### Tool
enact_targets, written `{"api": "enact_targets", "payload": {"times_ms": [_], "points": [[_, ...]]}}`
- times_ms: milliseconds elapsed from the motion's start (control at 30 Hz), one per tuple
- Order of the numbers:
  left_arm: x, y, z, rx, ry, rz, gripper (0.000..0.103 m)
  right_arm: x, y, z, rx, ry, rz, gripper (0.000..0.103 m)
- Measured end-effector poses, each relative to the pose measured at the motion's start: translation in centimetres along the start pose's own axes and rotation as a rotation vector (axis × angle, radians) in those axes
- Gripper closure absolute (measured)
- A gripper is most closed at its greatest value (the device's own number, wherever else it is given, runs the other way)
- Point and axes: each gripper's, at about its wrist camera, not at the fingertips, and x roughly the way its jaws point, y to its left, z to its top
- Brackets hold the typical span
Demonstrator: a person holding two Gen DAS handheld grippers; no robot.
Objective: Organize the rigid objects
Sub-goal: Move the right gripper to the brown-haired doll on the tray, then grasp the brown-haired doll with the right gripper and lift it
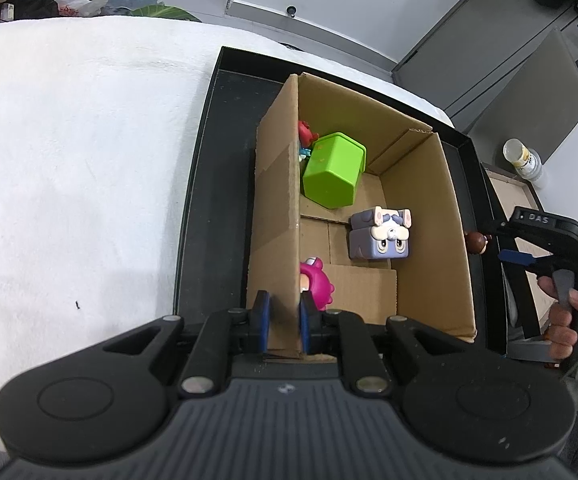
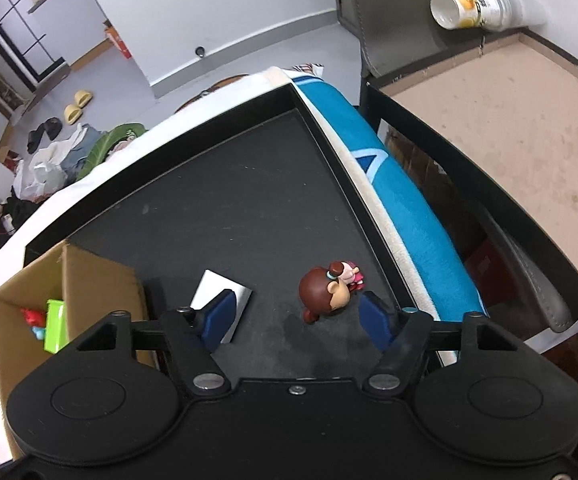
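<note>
Left gripper (image 1: 283,326) clamped the box (image 1: 277,216) wall. Right gripper (image 2: 299,318) stood apart around the doll (image 2: 327,292), untouched. Next: pinch, lift, box it.

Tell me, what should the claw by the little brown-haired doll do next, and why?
Probably close the right gripper on the brown-haired doll. The doll lies on the black tray between the blue pads, which don't touch it yet. The left gripper already pinches the cardboard box wall, steadying it for the drop.
</note>
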Motion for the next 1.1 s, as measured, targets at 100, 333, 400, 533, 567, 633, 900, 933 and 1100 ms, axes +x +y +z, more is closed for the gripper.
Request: {"api": "enact_targets", "payload": {"times_ms": [100, 333, 400, 533, 567, 633, 900, 933, 1100], "points": [[0.0, 0.0, 0.0, 0.001, 0.0, 0.0, 0.089, 0.6, -0.1, 0.0, 0.012, 0.008, -0.014, 0.044], [0.0, 0.0, 0.0, 0.003, 0.001, 0.004, 0.089, 1.9, -0.1, -0.1, 0.029, 0.012, -0.044, 0.05], [0.0, 0.0, 0.0, 0.005, 0.001, 0.005, 0.089, 2.3, -0.1, -0.1, 0.031, 0.019, -0.051, 0.05], [0.1, -0.1, 0.1, 0.011, 0.003, 0.009, 0.089, 3.1, -0.1, -0.2, 0.031, 0.026, -0.071, 0.059], [0.1, -0.1, 0.1, 0.014, 0.004, 0.01, 0.089, 3.3, -0.2, -0.1, 0.039, 0.029, -0.073, 0.065], [0.1, -0.2, 0.1, 0.015, 0.005, 0.011, 0.089, 3.2, -0.5, -0.2, 0.055, 0.03, -0.066, 0.069], [0.2, -0.1, 0.1, 0.01, 0.001, 0.012, 0.089, 1.5, 0.1, -1.1, 0.016, 0.019, -0.068, 0.069], [0.2, -0.2, 0.1, 0.01, 0.0, 0.012, 0.089, 1.2, 0.4, -1.3, 0.003, 0.016, -0.069, 0.069], [0.0, -0.1, -0.1, 0.01, -0.007, 0.006, 0.089, -0.2, 1.5, -1.8, -0.048, 0.002, -0.071, 0.069]]}}
